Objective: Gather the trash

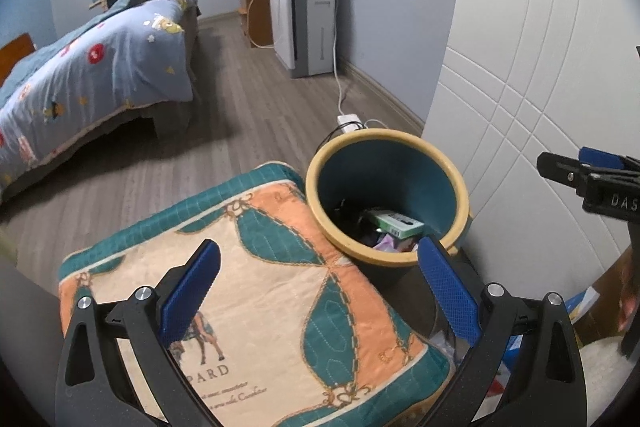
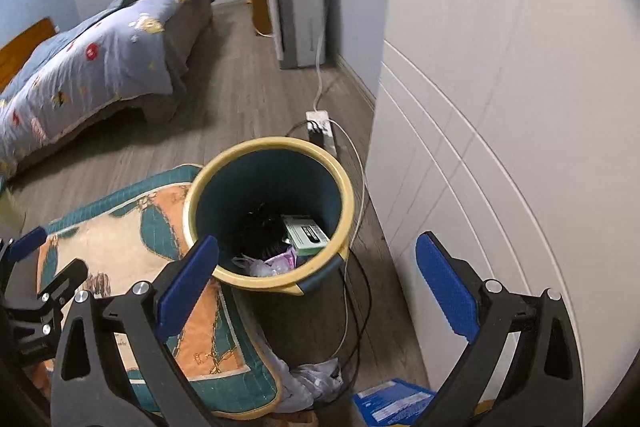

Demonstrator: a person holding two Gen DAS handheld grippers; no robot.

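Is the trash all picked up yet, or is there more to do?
Partly. Some trash is already in the bin: a green box and crumpled wrappers. Nothing is in hand now; both the left tongs and right tongs are open and empty. Still left on the floor near the bin: a crumpled bag and a blue box.

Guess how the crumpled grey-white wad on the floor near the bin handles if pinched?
The crumpled wad looks like thin plastic or tissue: probably floppy and light. It will likely compress between the jaws. It lies beside cables, so it might snag.
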